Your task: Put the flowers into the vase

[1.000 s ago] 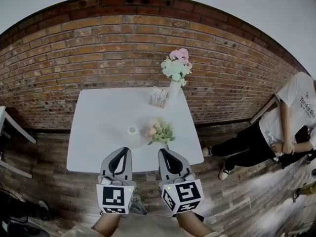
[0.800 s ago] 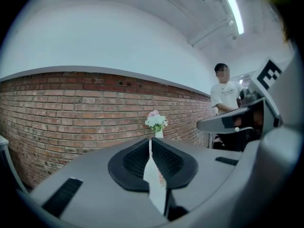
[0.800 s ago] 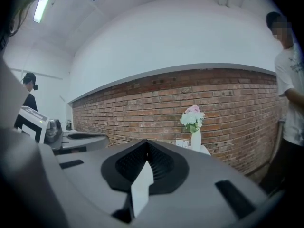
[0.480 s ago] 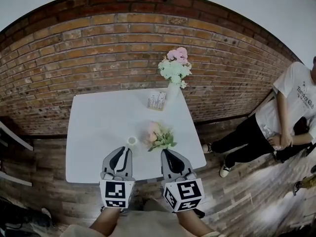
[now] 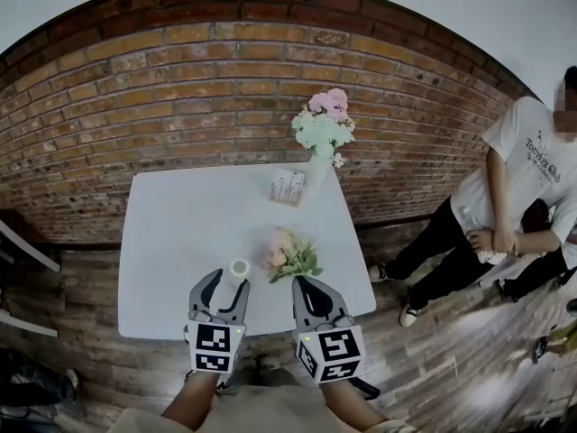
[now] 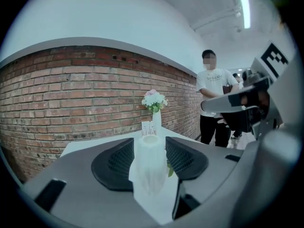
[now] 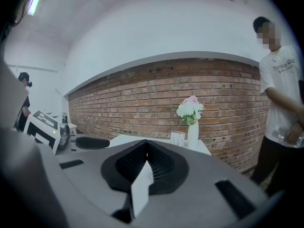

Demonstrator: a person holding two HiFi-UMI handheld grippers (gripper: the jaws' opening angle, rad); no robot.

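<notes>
While spreading wide, clamped on nothing: left tongs (image 5: 225,282), small white vase (image 5: 239,267) upright between the jaws, pads apparently clear of it. Pressed together, empty: right tongs (image 5: 303,284). Just ahead of the right tongs, slightly to their left, lying on white table (image 5: 180,233): loose flowers (image 5: 288,255). Well beyond both: filled vase (image 5: 317,165), card holder (image 5: 288,188). Probably the reach to steady the vase. Next: close gently on it, open the right tongs, take the stems.
</notes>
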